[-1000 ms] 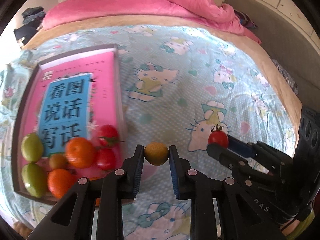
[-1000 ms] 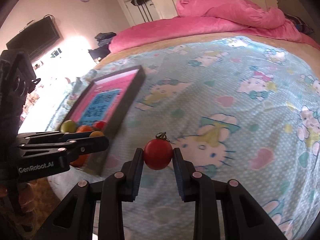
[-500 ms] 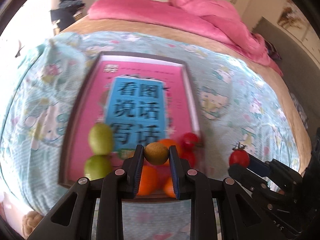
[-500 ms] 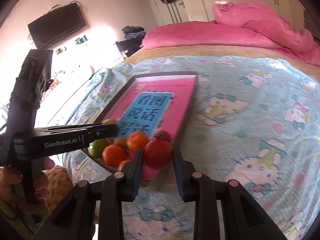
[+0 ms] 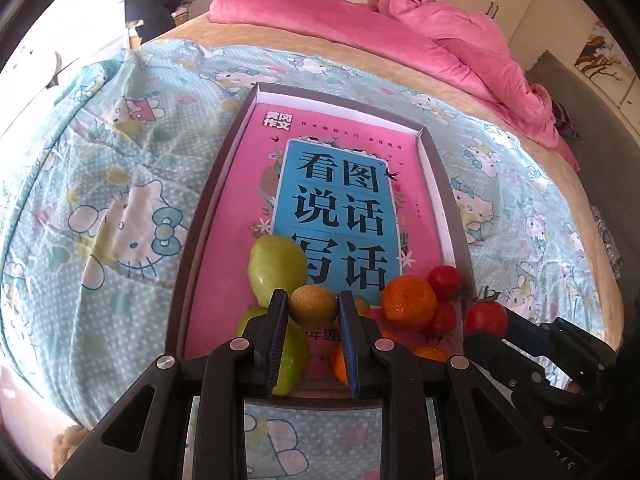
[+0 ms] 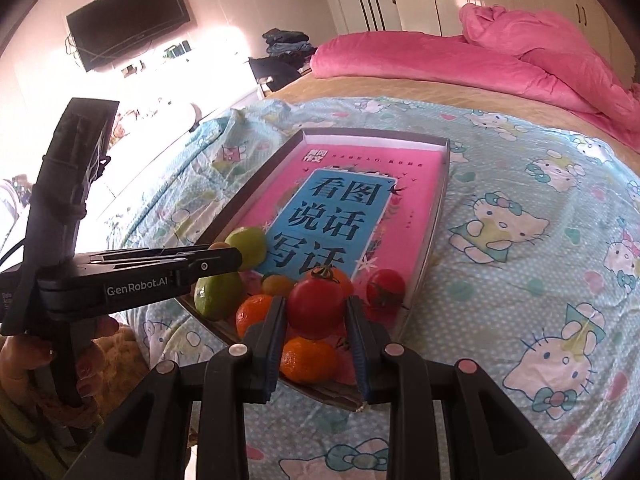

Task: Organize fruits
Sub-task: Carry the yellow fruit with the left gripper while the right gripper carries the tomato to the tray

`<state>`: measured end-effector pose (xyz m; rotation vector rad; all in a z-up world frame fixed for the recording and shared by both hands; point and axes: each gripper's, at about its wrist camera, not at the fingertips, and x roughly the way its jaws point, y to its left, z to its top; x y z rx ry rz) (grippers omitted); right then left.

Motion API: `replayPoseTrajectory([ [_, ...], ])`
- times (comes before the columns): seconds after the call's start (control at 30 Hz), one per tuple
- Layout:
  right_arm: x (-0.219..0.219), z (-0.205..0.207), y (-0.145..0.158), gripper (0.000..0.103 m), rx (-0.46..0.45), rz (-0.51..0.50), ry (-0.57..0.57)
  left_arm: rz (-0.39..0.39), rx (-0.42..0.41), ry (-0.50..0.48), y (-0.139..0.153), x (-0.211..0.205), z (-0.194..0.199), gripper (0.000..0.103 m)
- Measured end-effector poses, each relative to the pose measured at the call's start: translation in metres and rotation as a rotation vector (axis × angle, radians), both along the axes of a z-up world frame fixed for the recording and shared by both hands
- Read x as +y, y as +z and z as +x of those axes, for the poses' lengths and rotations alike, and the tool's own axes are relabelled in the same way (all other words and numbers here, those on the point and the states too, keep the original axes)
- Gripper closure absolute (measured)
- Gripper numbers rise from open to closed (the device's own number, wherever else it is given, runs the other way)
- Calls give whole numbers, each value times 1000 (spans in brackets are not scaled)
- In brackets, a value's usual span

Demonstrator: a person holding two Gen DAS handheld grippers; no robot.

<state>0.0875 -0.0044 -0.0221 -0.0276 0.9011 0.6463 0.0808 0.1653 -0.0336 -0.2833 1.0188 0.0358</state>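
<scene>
My left gripper [image 5: 313,309] is shut on a small yellow-brown fruit [image 5: 313,306], held over the near end of a shallow grey box [image 5: 200,216] lined with a pink book. My right gripper [image 6: 316,308] is shut on a red tomato [image 6: 316,306] with a green stalk, also above the box's [image 6: 436,216] near end. In the box lie two green fruits [image 5: 276,268], oranges [image 5: 409,301] and small red tomatoes [image 5: 445,278]. The right gripper with its tomato [image 5: 486,318] shows at the right of the left wrist view. The left gripper [image 6: 234,258] crosses the right wrist view from the left.
The box sits on a bed with a light blue cartoon-cat sheet [image 5: 120,184]. A pink duvet [image 5: 440,52] is piled at the far end. A hand [image 6: 24,360] holds the left gripper's handle at the lower left. A wall-mounted television [image 6: 128,36] and wardrobes stand behind.
Both grippers have swung left with their fruits, from over the bare sheet to over the near end of the box. The box now lies straight ahead in both views.
</scene>
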Motion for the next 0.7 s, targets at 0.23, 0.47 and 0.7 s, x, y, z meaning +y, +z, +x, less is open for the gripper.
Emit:
replayPoseTrajectory([
  [0.23,3,1,-8,73,16,-26,-9,22,-4,-16,-2,-7,1,77],
  [0.47,3,2,-11,73,23,-33,-19,31,-7,-24,-2,-10,0,77],
  [0.7,-1,3,-16,73,33,-39,-30,37,-6,-27,-2,-11,0,77],
])
